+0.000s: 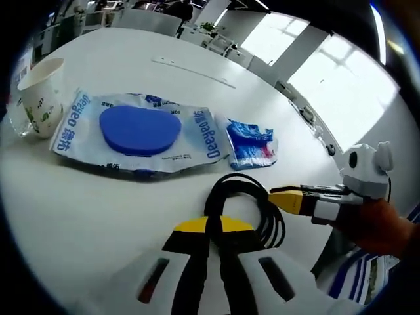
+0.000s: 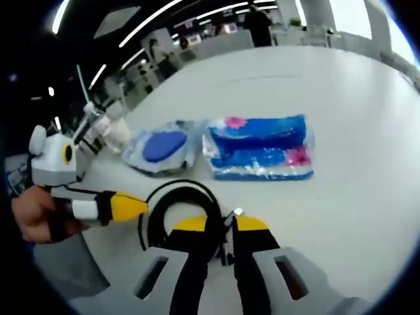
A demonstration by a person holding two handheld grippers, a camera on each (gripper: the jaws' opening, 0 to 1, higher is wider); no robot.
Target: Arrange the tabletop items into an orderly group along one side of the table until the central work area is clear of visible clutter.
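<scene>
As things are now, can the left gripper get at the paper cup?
Probably yes. The left gripper is at the black cable, and the paper cup stands off to its left. Bare table lies between; the wipes pack is beside that path, not across it.

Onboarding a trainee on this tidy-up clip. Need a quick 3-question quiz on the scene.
1. True or false: the paper cup stands upright.
2. Which item do the left gripper and the right gripper both reach? A) black cable B) scissors C) spoon
3. Fill in: the round lid on the wipes pack is ___.

Key: 1 true; 2 A; 3 blue.
</scene>
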